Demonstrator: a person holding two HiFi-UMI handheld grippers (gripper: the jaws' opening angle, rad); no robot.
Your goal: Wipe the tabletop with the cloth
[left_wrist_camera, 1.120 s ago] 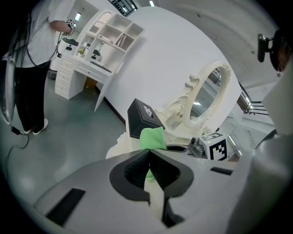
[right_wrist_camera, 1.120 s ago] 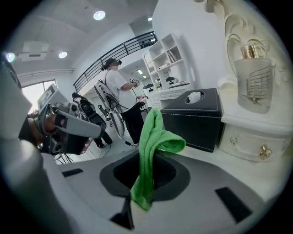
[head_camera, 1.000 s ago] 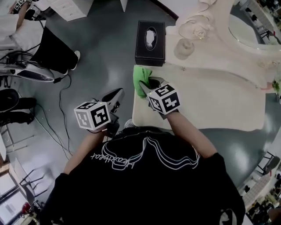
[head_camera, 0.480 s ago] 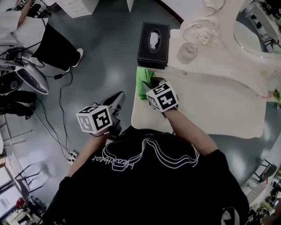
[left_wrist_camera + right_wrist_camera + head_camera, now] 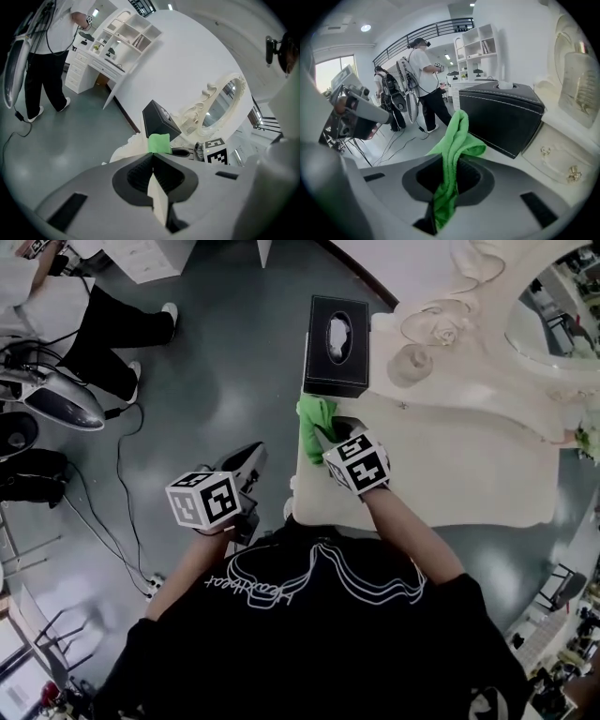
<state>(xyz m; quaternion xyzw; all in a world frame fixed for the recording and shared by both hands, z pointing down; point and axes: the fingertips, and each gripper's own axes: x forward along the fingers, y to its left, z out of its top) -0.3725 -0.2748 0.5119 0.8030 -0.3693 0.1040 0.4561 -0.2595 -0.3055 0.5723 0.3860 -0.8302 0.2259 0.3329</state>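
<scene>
A green cloth [image 5: 315, 420] lies bunched at the left edge of the cream tabletop [image 5: 469, 474], just in front of the black tissue box. My right gripper [image 5: 330, 429] is shut on the green cloth [image 5: 452, 154], which runs up between its jaws. My left gripper [image 5: 246, 463] hangs over the floor, left of the table and apart from it, with its jaws closed together and nothing between them. From the left gripper view the cloth [image 5: 158, 143] shows ahead at the table's edge.
A black tissue box [image 5: 336, 332] stands at the table's back left corner. A glass bottle [image 5: 412, 362] and an ornate mirror frame [image 5: 525, 343] sit behind. People [image 5: 84, 315] stand on the grey floor, with cables [image 5: 122, 484] and equipment to the left.
My right gripper with the cloth has shifted slightly along the table's left edge, towards the tissue box. The left gripper has stayed beside the table. A person at the left has moved.
</scene>
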